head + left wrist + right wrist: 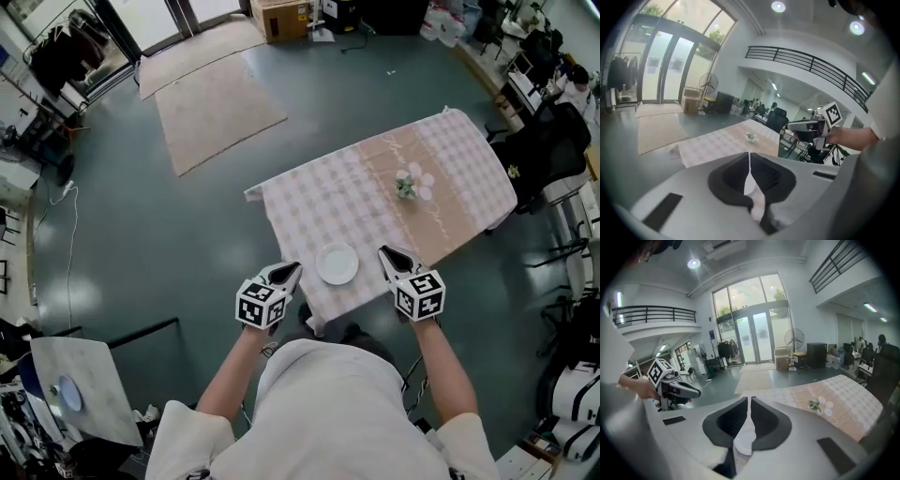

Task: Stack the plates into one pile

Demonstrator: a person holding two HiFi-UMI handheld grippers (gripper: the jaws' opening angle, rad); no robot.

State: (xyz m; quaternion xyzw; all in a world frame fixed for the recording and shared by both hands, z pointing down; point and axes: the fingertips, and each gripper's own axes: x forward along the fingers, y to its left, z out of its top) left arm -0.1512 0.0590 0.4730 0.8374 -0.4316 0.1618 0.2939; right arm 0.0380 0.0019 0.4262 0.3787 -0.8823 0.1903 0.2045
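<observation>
Two grippers raised over the table's near edge, left gripper (289, 271) and right gripper (387, 253) both closed and empty, white plate (337, 263) between them on checked tablecloth (314, 202)

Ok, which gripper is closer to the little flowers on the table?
Right. The right gripper is just below the flowers in the head view, beside the plate; the left gripper is across the plate, further off.

A round white plate (337, 263) lies flat on the cloth-covered worktop (469, 178), close to its near edge. Whether other plates lie beneath it cannot be told.
</observation>
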